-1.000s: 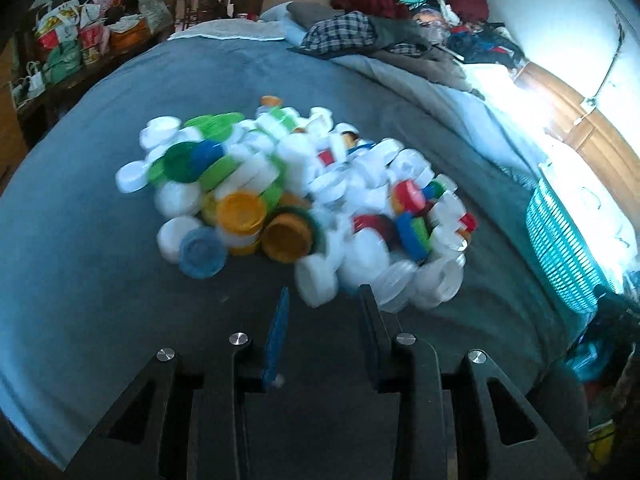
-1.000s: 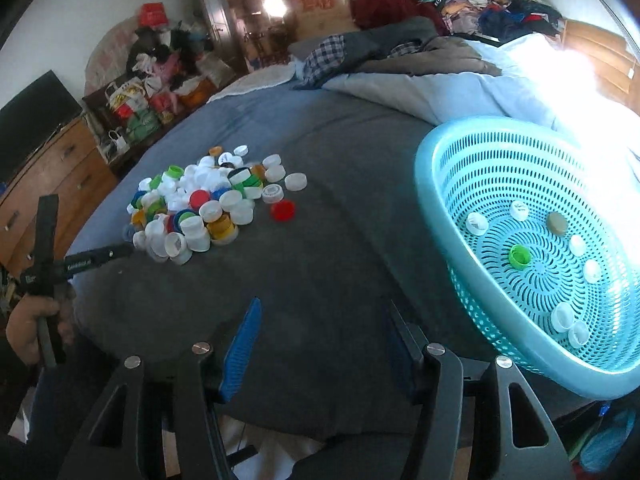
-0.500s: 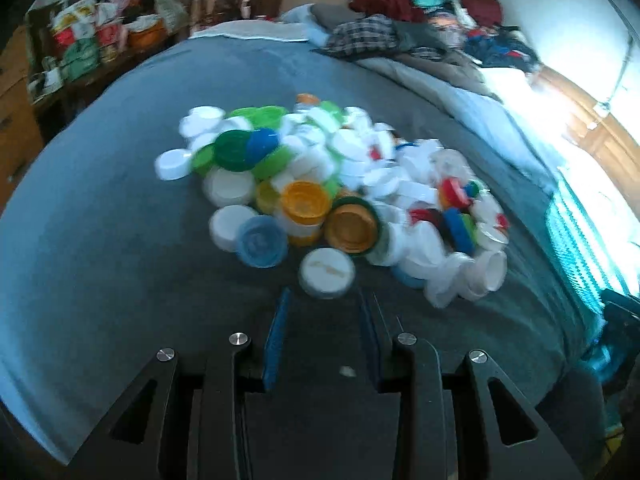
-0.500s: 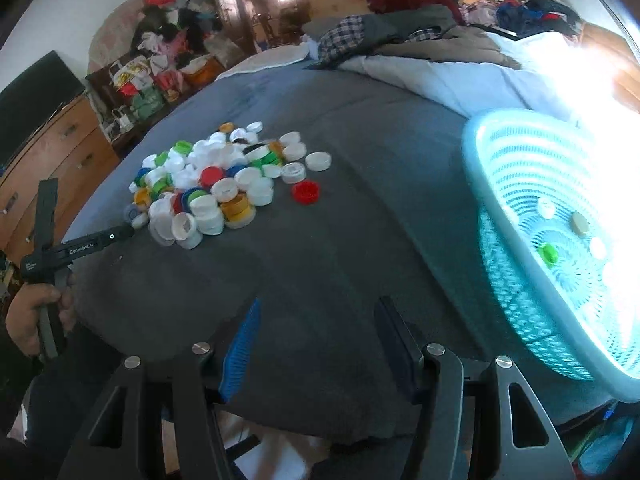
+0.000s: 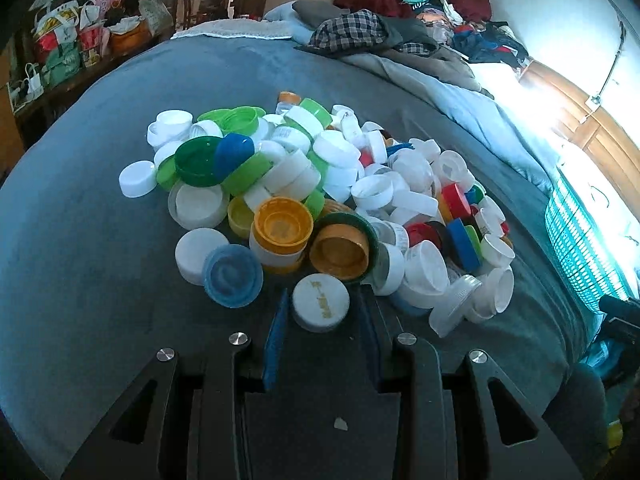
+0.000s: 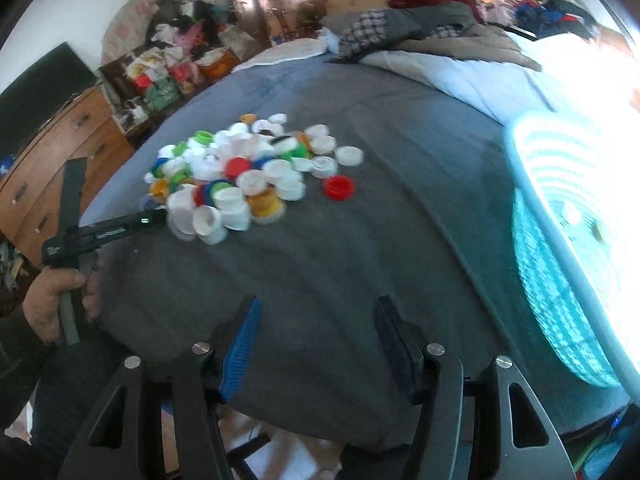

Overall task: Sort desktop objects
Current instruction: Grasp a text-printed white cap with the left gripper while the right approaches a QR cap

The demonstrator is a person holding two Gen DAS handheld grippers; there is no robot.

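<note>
In the left wrist view, the left gripper (image 5: 322, 312) sits low over the grey blanket (image 5: 80, 272) at the near edge of a big pile of bottle caps (image 5: 320, 184). One white cap (image 5: 320, 307) lies flat between the two fingers. The fingers stand close on each side of it, but I can see thin gaps, so they do not squeeze it yet; the jaws are open just a bit wider than the cap. To do this step well, I think the gripper should keep the cap in the middle, go down until the fingers are beside its round wall, and then close slowly so it does not pop out. A blue cap (image 5: 232, 276) lies just beside the left finger, and an orange cap (image 5: 340, 252) is right behind the white one, so the fingers could bump them. The near side of the blanket is bare, so pulling back that way looks easy. The teal basket (image 5: 588, 248) waits far off at the right edge. In the right wrist view, the right gripper (image 6: 316, 332) has its fingers wide apart with nothing between them. It hangs over bare blanket, well apart from the caps. A hand (image 6: 52, 304) holds the left gripper at the pile. A red cap (image 6: 339, 187) lies alone beside the pile. The basket glows bright at the right, and there is lots of open blanket between it and the pile.
</note>
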